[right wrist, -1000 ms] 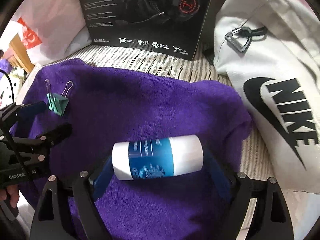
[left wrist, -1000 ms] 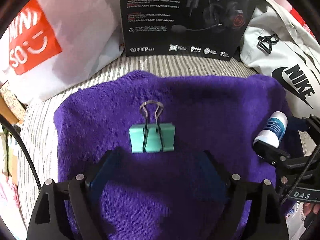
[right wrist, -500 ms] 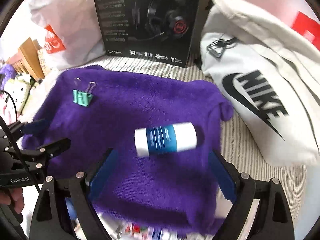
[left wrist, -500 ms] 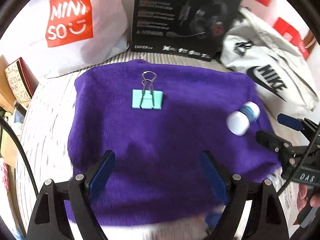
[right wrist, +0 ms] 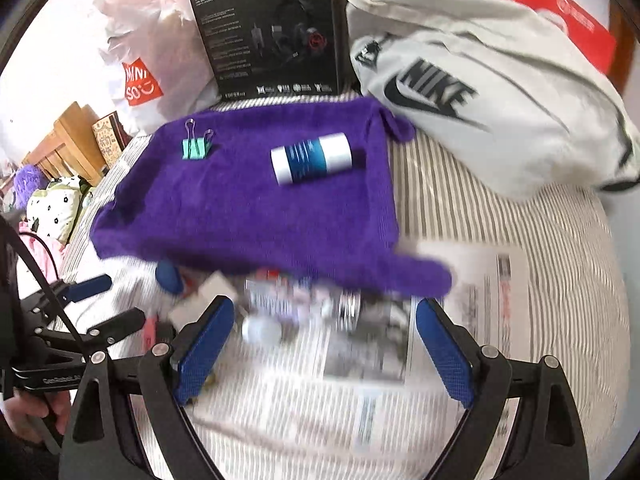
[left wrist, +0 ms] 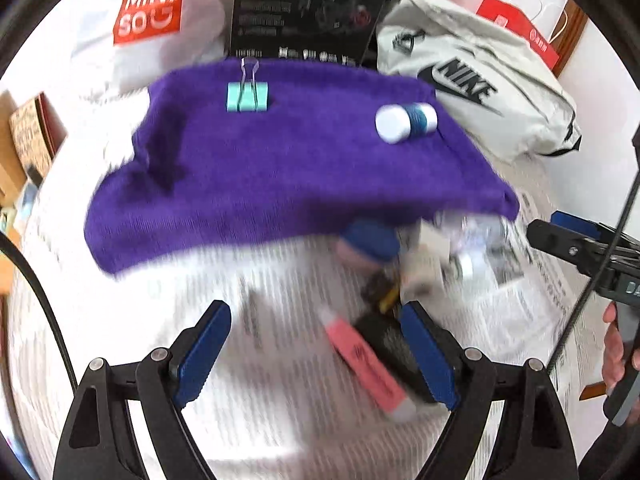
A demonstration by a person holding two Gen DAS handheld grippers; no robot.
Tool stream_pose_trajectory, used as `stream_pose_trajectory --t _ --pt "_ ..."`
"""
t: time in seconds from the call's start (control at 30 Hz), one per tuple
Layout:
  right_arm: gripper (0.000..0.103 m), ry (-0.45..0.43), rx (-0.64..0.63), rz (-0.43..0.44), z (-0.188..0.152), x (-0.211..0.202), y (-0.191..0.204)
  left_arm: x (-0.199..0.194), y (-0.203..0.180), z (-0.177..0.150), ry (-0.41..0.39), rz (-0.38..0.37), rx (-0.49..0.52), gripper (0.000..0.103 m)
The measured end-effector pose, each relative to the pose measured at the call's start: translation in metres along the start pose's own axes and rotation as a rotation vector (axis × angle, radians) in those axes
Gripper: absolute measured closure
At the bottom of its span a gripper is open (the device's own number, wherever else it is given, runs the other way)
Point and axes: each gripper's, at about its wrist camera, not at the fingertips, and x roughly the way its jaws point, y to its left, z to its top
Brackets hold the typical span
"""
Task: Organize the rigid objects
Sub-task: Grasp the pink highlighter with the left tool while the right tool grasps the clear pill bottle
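Two items lie placed, well apart, on the purple towel (right wrist: 248, 200): the binder clip (right wrist: 196, 148) and the bottle (right wrist: 311, 157). A blurred clutter (right wrist: 280, 304) on the newspaper (right wrist: 400, 360) appears unsorted. The left gripper (left wrist: 316, 344) and right gripper (right wrist: 324, 340) are both spread wide, holding nothing.

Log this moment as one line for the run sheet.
left gripper: open, empty | right gripper: open, empty | binder clip, bottle: lying apart on purple towel | pile by newspaper: blurred
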Motion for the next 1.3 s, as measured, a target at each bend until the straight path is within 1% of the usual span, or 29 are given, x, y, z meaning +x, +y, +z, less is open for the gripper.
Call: stream_pose_trajectory --t 0.07,0.13,0.27,0.4,0.5,0.53,0.6,0.63,0.7,0.73,0.77,0.8,0.83,0.87,0.93,1.0,1.07,1.13,1.23,1.3 --pt "0.011 0.014 0.016 0.008 -0.011 -0.001 -0.001 0.004 -0.005 -0.013 0.02 0.016 0.011 0.017" --pt "0.011 0.02 0.028 0.015 -0.021 -0.004 -0.002 0.007 -0.008 -0.02 0.036 0.051 0.024 0.017" --pt "0.011 0.028 0.042 0.013 -0.038 -0.008 -0.005 0.004 -0.007 -0.03 0.035 0.1 0.04 0.016" --pt "0.011 0.033 0.047 0.018 -0.047 -0.009 -0.008 -0.004 0.002 -0.039 0.027 0.134 0.029 0.016" --pt "0.011 0.029 0.036 0.0 -0.05 -0.008 -0.009 -0.003 0.001 -0.042 0.027 0.178 0.032 0.016" --pt "0.011 0.028 0.034 -0.008 -0.05 -0.008 -0.01 -0.002 0.0 -0.042 0.024 0.185 0.036 0.017" --pt "0.011 0.022 0.034 -0.002 -0.049 -0.006 -0.011 0.001 -0.007 -0.042 0.017 0.166 0.047 0.017" --pt "0.011 0.021 0.038 0.001 -0.049 -0.004 -0.012 0.003 -0.009 -0.042 0.005 0.169 0.054 0.017" --pt "0.011 0.017 0.039 0.004 -0.046 0.0 -0.012 0.004 -0.013 -0.044 -0.011 0.19 0.071 0.023" --pt "0.011 0.015 0.037 0.002 -0.044 0.003 -0.012 0.002 -0.012 -0.045 -0.029 0.186 0.069 0.036" --pt "0.011 0.012 0.036 -0.001 -0.042 0.006 -0.012 0.0 -0.01 -0.046 -0.043 0.187 0.06 0.052" --pt "0.011 0.007 0.032 -0.002 -0.041 0.008 -0.011 -0.002 -0.008 -0.046 -0.05 0.194 0.054 0.059" --pt "0.011 0.001 0.026 -0.003 -0.039 0.01 -0.01 -0.004 -0.006 -0.046 -0.053 0.196 0.051 0.071" --pt "0.011 -0.001 0.023 -0.008 -0.037 0.014 -0.009 -0.004 -0.005 -0.046 -0.053 0.193 0.053 0.077" --pt "0.011 0.01 0.034 -0.013 -0.031 0.022 -0.009 -0.005 -0.005 -0.048 -0.06 0.186 0.061 0.078" --pt "0.011 0.012 0.062 -0.003 -0.025 0.029 -0.007 -0.005 -0.006 -0.05 -0.072 0.178 0.059 0.083" --pt "0.011 0.003 0.088 0.014 -0.019 0.033 -0.004 -0.004 -0.012 -0.051 -0.079 0.197 0.086 0.084" --pt "0.011 -0.005 0.105 0.007 -0.014 0.038 -0.001 -0.004 -0.014 -0.053 -0.084 0.207 0.101 0.085" --pt "0.011 0.002 0.107 -0.023 -0.007 0.045 0.005 -0.005 -0.009 -0.053 -0.091 0.179 0.091 0.085" --pt "0.011 0.014 0.117 -0.027 -0.005 0.05 0.007 -0.006 -0.008 -0.053 -0.091 0.166 0.087 0.085"
